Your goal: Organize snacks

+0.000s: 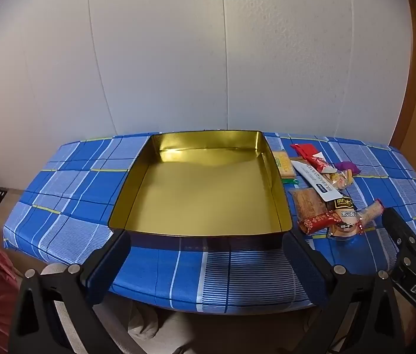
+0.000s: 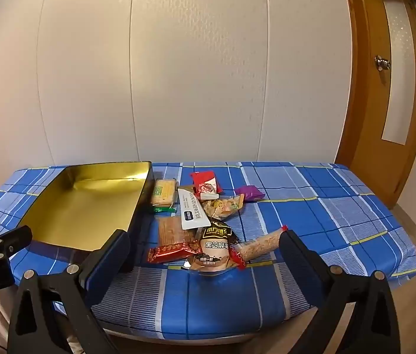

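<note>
An empty gold tin tray sits on the blue plaid table. A pile of snack packets lies to its right: a yellow cracker pack, a red packet, a white sachet, a purple candy, a black-and-brown bag, a red bar, a long wafer stick. My left gripper is open and empty before the tray's near edge. My right gripper is open and empty, just short of the pile's near end.
The table has its blue plaid cloth showing right of the snacks. A white panelled wall stands behind it. A wooden door is at the right. The right gripper shows in the left wrist view.
</note>
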Tool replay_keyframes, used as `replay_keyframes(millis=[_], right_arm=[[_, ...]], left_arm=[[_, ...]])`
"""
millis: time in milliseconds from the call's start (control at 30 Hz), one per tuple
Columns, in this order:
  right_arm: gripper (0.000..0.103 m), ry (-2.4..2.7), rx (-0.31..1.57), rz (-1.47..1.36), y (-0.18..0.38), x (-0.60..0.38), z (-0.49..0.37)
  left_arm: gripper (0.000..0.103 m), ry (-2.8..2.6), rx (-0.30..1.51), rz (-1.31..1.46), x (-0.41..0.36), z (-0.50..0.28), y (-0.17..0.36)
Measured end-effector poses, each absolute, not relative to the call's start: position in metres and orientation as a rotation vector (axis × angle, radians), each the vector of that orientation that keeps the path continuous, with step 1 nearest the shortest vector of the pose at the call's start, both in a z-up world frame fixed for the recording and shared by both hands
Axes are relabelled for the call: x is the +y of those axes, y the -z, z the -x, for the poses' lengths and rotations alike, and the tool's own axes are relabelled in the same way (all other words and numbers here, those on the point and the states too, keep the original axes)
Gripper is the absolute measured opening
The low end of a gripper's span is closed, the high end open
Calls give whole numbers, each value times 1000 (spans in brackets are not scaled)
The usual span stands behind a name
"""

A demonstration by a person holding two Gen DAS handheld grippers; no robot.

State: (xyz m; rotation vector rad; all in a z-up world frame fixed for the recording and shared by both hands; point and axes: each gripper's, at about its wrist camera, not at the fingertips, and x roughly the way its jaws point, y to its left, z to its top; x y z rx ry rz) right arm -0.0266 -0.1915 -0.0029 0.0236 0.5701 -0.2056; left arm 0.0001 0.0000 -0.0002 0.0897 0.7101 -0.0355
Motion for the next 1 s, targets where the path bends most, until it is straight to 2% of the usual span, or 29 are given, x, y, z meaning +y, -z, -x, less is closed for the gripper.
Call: replay_keyframes(millis=[200, 1000], right_arm=[[103, 193, 561, -45, -1, -190, 31], [103, 145, 564, -95, 0, -192, 29]], left_arm=[[103, 42, 765, -73, -5, -2, 7], [103, 37, 755, -80, -1, -4, 9]])
